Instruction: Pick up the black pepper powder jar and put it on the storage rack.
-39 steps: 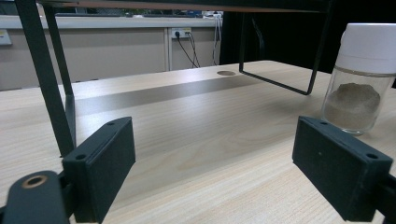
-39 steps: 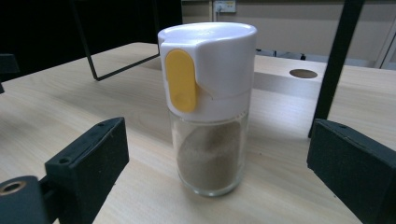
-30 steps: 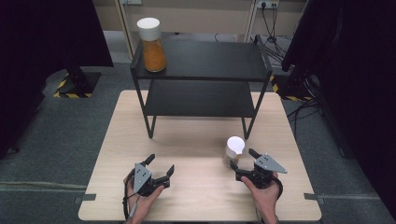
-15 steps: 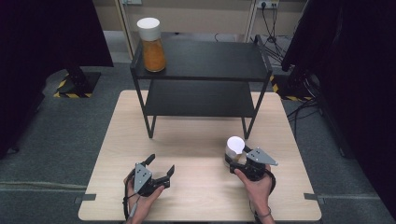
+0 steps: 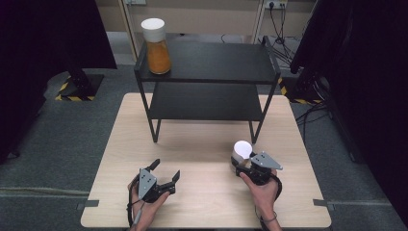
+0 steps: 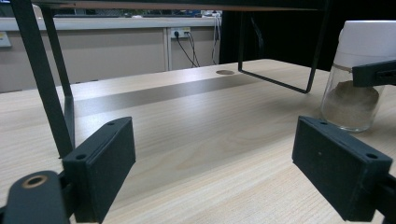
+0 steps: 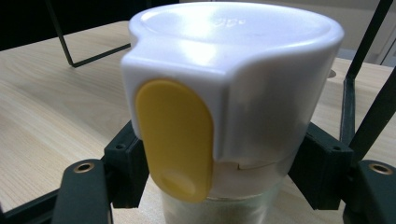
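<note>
A small glass jar with a white lid holds pale powder and stands on the wooden table, just in front of the rack's right front leg. My right gripper is shut on the jar, with a jaw pressed on each side of the glass just under the lid; a yellow tab on the lid faces the camera. My left gripper rests open at the table's front left with nothing between its fingers. In the left gripper view the jar stands off to the right.
A black two-level metal rack stands at the back of the table. A taller white-lidded jar of orange contents sits on its top left corner. The rack's lower shelf is bare. Dark curtains hang on both sides.
My right gripper has moved left up to the small jar and its jaws now sit around it. The left gripper has stayed where it was.
</note>
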Tool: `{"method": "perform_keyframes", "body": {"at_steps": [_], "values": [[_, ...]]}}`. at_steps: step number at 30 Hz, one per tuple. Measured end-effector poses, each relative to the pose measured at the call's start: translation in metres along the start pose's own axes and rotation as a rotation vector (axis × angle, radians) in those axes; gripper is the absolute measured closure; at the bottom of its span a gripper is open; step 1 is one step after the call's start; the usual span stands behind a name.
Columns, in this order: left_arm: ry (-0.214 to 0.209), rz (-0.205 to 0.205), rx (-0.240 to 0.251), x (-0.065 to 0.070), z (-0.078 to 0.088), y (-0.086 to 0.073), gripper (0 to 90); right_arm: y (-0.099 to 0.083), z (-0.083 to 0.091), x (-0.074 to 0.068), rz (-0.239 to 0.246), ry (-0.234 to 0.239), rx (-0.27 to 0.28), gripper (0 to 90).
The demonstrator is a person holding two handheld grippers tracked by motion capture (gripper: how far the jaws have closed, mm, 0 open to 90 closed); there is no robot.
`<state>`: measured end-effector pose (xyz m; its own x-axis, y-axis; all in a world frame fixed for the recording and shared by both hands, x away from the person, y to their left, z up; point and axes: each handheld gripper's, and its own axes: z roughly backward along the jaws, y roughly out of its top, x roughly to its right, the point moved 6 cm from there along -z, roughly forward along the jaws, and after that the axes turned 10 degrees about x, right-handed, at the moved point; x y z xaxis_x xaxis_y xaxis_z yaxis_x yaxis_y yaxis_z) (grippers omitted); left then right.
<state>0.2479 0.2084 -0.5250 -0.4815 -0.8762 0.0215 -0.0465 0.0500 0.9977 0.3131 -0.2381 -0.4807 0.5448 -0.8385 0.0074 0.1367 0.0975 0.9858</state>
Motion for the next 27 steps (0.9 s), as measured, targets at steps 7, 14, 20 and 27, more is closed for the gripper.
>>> {"method": "perform_keyframes", "body": {"at_steps": [7, 14, 20, 27], "values": [[0.001, -0.002, 0.002, 0.0, 0.0, 0.0, 12.7, 0.002, 0.001, -0.001, 0.007, 0.001, -0.01, 30.5], [0.001, -0.003, 0.003, 0.001, 0.0, 0.0, 12.7, 0.002, 0.007, -0.002, -0.028, 0.001, 0.007, 30.6], [0.002, -0.003, 0.003, 0.001, 0.0, 0.0, 12.7, 0.012, 0.018, -0.001, -0.038, 0.0, 0.059, 30.6], [0.004, -0.002, 0.004, 0.001, 0.0, 0.0, 12.7, 0.032, 0.029, 0.001, -0.031, -0.004, 0.112, 30.6]]}}
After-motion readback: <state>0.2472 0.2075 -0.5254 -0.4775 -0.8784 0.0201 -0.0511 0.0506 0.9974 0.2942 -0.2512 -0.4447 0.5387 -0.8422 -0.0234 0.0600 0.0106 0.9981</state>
